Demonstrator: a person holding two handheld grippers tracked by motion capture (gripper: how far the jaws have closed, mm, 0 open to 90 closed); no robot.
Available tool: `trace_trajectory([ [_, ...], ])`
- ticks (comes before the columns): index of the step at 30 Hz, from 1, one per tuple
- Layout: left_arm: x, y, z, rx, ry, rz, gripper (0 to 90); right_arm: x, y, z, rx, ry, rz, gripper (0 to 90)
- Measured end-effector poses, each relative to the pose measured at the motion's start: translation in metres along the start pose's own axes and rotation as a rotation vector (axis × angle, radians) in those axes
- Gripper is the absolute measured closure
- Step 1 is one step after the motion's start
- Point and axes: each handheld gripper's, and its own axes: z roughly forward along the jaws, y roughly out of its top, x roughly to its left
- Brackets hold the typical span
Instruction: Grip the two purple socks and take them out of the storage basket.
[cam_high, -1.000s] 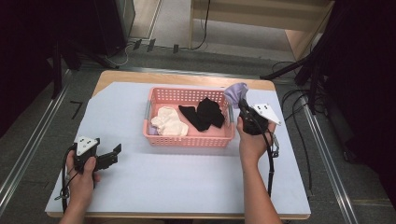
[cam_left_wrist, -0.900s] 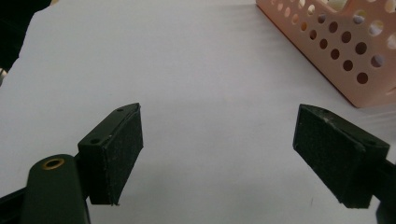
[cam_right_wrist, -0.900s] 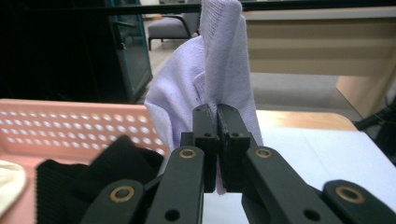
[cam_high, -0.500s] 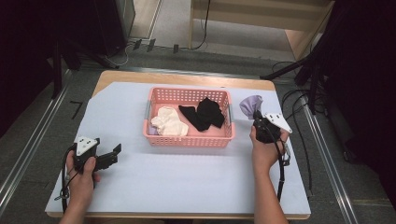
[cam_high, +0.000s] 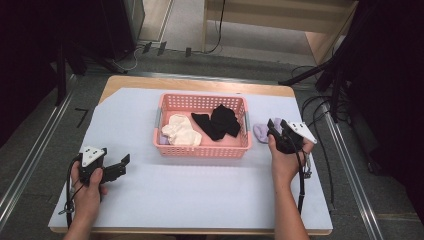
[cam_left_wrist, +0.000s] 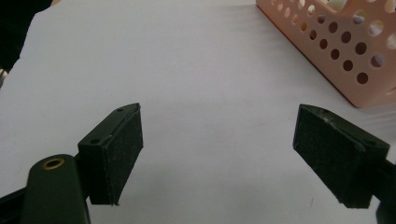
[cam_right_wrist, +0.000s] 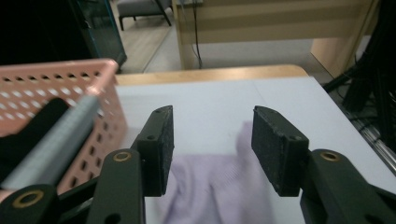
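A pink basket (cam_high: 202, 148) stands mid-table and holds a white sock (cam_high: 181, 131) and a black sock (cam_high: 218, 122). A lavender sock (cam_high: 260, 132) lies on the white sheet just right of the basket. My right gripper (cam_high: 274, 129) is right behind it; in the right gripper view the gripper (cam_right_wrist: 212, 144) is open, with the lavender sock (cam_right_wrist: 215, 191) lying below and between the jaws, and the basket (cam_right_wrist: 56, 74) at the left. My left gripper (cam_high: 120, 167) rests open at the front left; in the left gripper view it (cam_left_wrist: 233, 154) holds nothing, and the basket (cam_left_wrist: 341, 51) is ahead to the right.
A white sheet (cam_high: 210, 190) covers the wooden table, with bare room in front of the basket. Cables (cam_high: 325, 110) trail off the right edge. Metal rails (cam_high: 30, 165) run along the floor on both sides.
My right gripper carried the lavender sock from over the basket's right end out to the right, lowered it onto the sheet and let it go. The left gripper stayed still.
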Motion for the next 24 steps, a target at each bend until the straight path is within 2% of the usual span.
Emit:
trace_trajectory([
  [6,0.001,0.000,0.000,0.003,0.000,0.002,16.6,0.036,0.021,0.001,-0.028,0.065,-0.066,48.7],
  [7,0.001,0.000,0.000,0.002,-0.001,0.001,16.7,0.042,0.023,0.002,-0.027,0.075,-0.063,48.8],
  [8,0.001,0.000,0.000,0.002,-0.001,0.001,16.7,0.042,0.023,0.002,-0.027,0.075,-0.063,48.8],
  [9,0.001,0.000,-0.001,0.005,-0.001,0.000,16.6,0.053,0.026,0.006,-0.029,0.095,-0.074,49.1],
  [24,0.001,0.000,0.000,0.002,-0.006,-0.005,16.6,0.116,0.031,0.020,-0.001,0.194,-0.109,51.4],
])
